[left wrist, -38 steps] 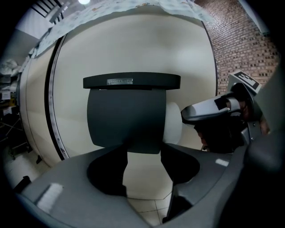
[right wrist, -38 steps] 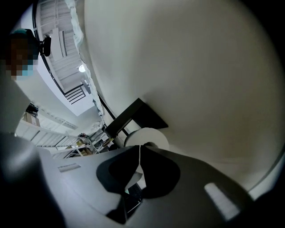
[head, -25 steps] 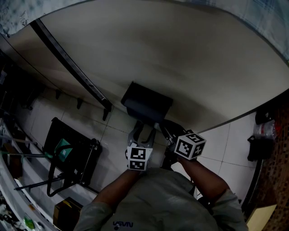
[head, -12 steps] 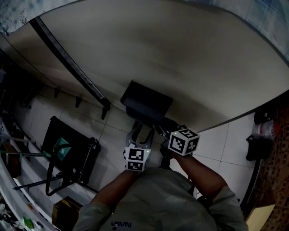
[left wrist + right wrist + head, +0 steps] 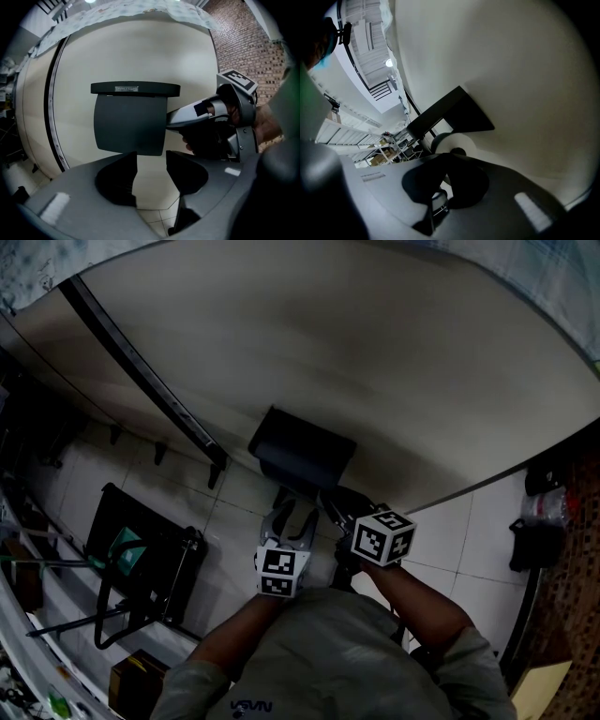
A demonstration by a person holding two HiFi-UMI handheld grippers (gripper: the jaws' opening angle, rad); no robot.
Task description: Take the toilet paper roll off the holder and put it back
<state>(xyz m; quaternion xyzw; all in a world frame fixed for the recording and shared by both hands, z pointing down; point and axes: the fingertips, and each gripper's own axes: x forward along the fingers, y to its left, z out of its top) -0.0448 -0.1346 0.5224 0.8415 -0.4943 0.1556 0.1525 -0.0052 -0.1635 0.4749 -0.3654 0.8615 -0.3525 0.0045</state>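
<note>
A black toilet paper holder [image 5: 300,454] with a flat top and hanging cover [image 5: 130,118] is fixed to the cream wall. The white roll [image 5: 451,142] shows under the cover [image 5: 449,114] only in the right gripper view. My right gripper [image 5: 443,161] is shut, with its tip at the roll's end beside the dark core hole. It reaches in under the cover's right edge [image 5: 187,117]. My left gripper [image 5: 151,161] sits just below the cover's lower edge. Its jaws are closing a little, with only wall between them. Both grippers [image 5: 289,519] [image 5: 333,507] show below the holder.
A black rail [image 5: 141,371] runs diagonally along the curved wall. A black wire rack [image 5: 141,559] stands on the white tiled floor at left. A brick wall [image 5: 248,42] is off to the right, and shelving [image 5: 384,145] lies beyond the holder.
My right gripper has shifted left, closer in under the holder. The left gripper has stayed almost in place below the cover.
</note>
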